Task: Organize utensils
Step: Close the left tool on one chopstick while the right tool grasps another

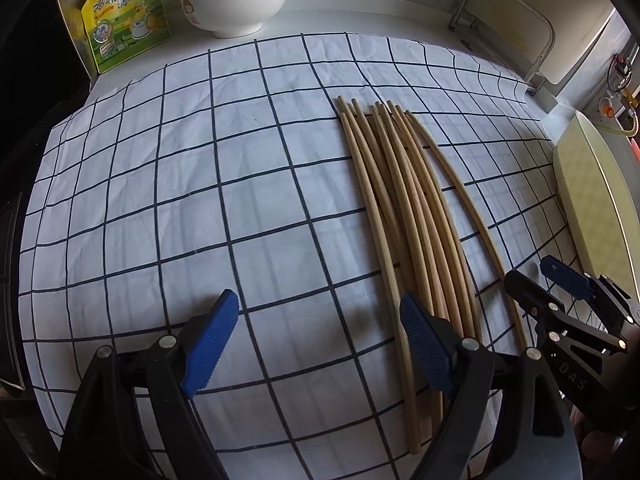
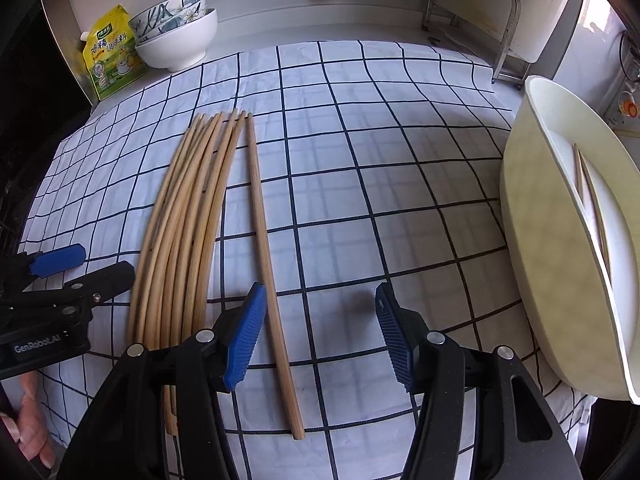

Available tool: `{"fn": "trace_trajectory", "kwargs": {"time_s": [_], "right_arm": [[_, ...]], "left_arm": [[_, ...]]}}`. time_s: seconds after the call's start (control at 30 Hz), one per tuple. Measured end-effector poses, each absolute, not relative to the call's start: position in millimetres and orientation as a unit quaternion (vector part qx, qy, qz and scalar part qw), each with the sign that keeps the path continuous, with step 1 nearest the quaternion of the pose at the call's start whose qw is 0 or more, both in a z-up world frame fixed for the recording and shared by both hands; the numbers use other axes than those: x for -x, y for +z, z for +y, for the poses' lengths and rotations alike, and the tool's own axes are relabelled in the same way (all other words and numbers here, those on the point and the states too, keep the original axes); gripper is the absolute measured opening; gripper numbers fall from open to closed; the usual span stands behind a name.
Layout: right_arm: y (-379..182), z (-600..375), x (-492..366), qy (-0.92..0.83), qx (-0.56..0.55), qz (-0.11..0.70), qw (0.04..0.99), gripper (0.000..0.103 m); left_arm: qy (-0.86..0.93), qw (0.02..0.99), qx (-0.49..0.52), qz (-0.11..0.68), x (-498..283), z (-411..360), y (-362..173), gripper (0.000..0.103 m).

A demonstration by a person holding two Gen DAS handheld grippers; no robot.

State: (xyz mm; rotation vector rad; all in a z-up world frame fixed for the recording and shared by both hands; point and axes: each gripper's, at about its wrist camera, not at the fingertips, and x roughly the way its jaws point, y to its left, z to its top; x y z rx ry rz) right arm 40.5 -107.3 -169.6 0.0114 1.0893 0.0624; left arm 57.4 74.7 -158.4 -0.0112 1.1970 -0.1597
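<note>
Several wooden chopsticks point(image 1: 404, 208) lie in a bundle on the checked cloth point(image 1: 200, 184). My left gripper point(image 1: 318, 344) is open above the cloth, its right pad point(image 1: 424, 344) over the near end of the bundle. In the right wrist view the bundle point(image 2: 180, 240) lies to the left, and a single chopstick point(image 2: 266, 256) lies apart from it. My right gripper point(image 2: 320, 336) is open with that chopstick between its fingers, close to the left pad point(image 2: 244, 336), which does not press on it. A cream container point(image 2: 540, 240) at the right holds two chopsticks point(image 2: 592, 208).
Stacked bowls point(image 1: 236, 4) and a yellow seasoning pouch point(image 1: 124, 16) stand at the back left. At the back right is a metal rack point(image 2: 472, 12). The other gripper shows in each view: right gripper point(image 1: 546, 286), left gripper point(image 2: 80, 270). A hand point(image 2: 32, 420) grips its handle.
</note>
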Motion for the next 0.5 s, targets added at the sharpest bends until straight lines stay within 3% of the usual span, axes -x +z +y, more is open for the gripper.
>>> {"fn": "trace_trajectory", "kwargs": {"time_s": [0.5], "right_arm": [[-168.5,-103.8,-45.4,0.035,-0.004,0.514,0.857,0.054]], "left_arm": [[-0.041,0.826,-0.038,0.561,-53.2,82.9,-163.9,0.084]]}}
